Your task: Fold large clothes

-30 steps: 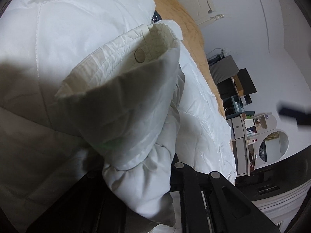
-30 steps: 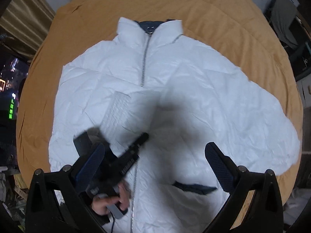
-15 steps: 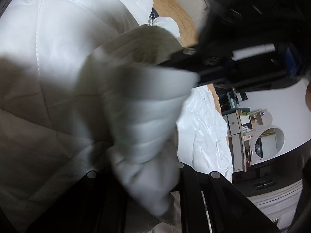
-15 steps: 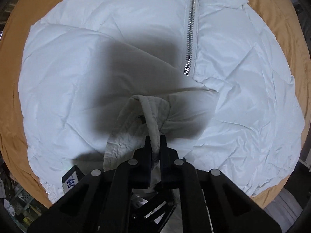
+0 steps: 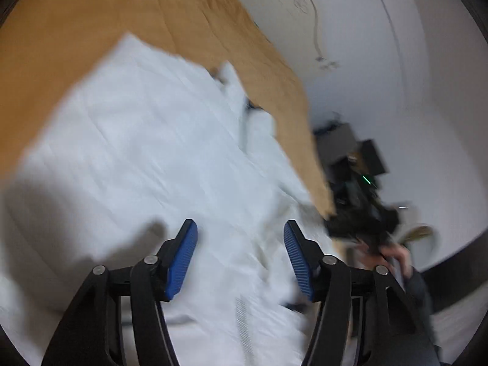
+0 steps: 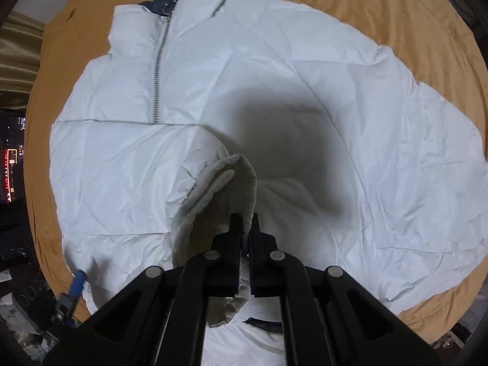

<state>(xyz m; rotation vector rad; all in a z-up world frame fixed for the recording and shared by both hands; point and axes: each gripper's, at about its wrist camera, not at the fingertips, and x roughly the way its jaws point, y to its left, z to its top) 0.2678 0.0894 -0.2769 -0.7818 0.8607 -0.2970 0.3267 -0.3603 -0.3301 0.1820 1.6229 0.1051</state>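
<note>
White quilted puffer jacket (image 6: 289, 97) spread front-up on orange quilted bedspread (image 6: 381, 9), ribbed sleeve cuff (image 6: 225, 180) pinched in shut right gripper (image 6: 244, 222) above the chest, nearer than wide-open, empty left gripper (image 5: 241, 256).

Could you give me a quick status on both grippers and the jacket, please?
Left gripper open, empty, above the jacket. Right gripper shut on the cuff, sleeve lifted over the jacket front. Nothing in the way.

One white puffer jacket (image 6: 305, 97) is lying on one orange bedspread (image 6: 396, 15), with one zipper (image 6: 158, 70), one cuff (image 6: 225, 180) and two grippers showing.
</note>
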